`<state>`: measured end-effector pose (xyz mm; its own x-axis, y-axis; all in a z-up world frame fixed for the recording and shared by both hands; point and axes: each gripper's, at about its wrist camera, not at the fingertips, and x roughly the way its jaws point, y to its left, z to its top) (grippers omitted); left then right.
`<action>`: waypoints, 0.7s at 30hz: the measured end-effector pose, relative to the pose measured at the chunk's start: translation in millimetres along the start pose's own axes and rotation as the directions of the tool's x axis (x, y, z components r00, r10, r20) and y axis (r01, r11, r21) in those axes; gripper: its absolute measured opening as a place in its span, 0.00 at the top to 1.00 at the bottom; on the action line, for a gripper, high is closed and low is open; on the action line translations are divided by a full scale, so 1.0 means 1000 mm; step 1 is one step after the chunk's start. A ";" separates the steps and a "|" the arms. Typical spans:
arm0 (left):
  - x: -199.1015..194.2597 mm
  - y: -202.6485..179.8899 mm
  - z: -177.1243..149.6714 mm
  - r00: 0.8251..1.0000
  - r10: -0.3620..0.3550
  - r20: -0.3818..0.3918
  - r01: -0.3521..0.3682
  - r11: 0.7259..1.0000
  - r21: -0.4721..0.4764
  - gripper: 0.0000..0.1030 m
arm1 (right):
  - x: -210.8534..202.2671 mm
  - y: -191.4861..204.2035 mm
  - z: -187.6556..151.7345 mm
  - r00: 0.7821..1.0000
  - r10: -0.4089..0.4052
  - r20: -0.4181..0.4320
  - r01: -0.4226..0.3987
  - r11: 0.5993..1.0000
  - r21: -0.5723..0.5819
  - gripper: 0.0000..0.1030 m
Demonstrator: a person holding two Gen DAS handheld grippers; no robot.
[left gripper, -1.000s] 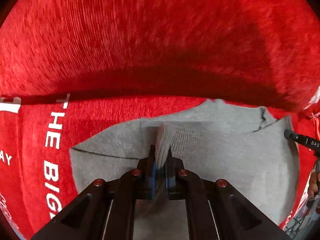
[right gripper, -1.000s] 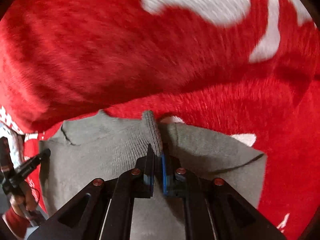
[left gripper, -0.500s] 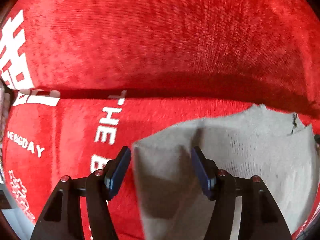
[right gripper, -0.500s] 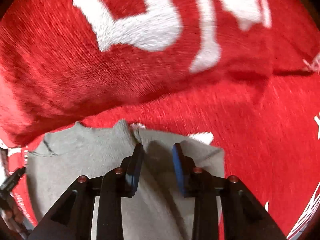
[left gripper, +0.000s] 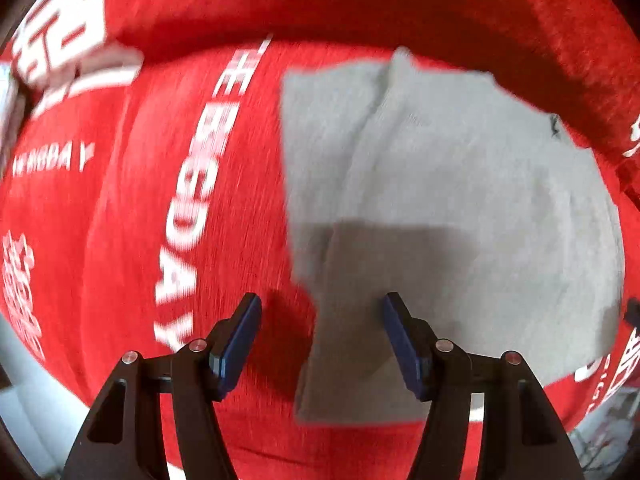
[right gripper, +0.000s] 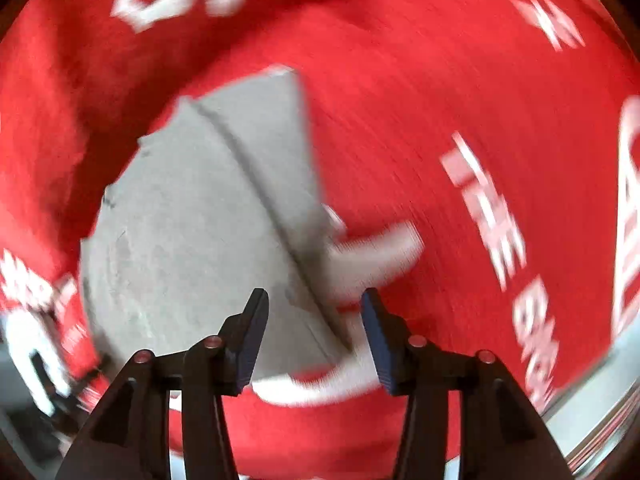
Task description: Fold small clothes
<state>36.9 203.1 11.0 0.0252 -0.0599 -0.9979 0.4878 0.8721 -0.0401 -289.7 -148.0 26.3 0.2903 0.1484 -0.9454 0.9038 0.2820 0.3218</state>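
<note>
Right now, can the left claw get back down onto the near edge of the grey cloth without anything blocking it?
Probably yes. The left claw is open, nothing between its pads, with the grey cloth lying flat on the red blanket straight below. Nothing lies in between, and the right claw, jaws opening, is clear too.

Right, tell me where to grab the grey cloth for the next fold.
Take the grey cloth at a bare corner of its near edge, coming straight down from above. It lies flat on the red blanket, so only an edge gives the fingers purchase. Both grippers, left and right, hold nothing; the right's jaws are opening.
</note>
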 end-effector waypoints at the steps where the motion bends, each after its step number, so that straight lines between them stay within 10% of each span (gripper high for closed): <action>1: 0.002 0.004 -0.006 1.000 -0.004 -0.009 0.004 1.000 -0.015 0.38 | 0.004 -0.016 -0.009 0.998 0.052 -0.022 -0.050 0.996 0.080 0.49; 5: 0.007 0.015 -0.020 1.000 -0.020 -0.013 0.019 0.998 -0.064 0.38 | 0.016 -0.042 -0.019 0.979 0.199 -0.035 -0.184 0.949 0.255 0.54; 7: 0.007 0.017 -0.021 1.000 -0.012 -0.008 0.011 0.998 -0.069 0.38 | 0.019 -0.032 -0.016 0.977 0.212 -0.020 -0.202 0.953 0.228 0.88; 12: 0.007 0.020 -0.022 1.000 0.022 0.014 -0.022 0.998 -0.053 0.38 | 0.017 -0.006 -0.012 0.998 0.057 -0.025 -0.057 0.998 0.007 0.88; 21: -0.002 0.044 -0.021 1.000 0.017 0.006 -0.016 0.998 -0.063 0.45 | 0.012 0.008 -0.015 0.999 -0.016 -0.035 0.015 0.999 -0.034 0.86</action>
<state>39.7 252.4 10.4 0.0383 -0.0482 -0.9981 0.4314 0.9018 -0.0270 -283.8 -129.7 18.3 0.2647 0.1770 -0.9480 0.8968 0.3161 0.3094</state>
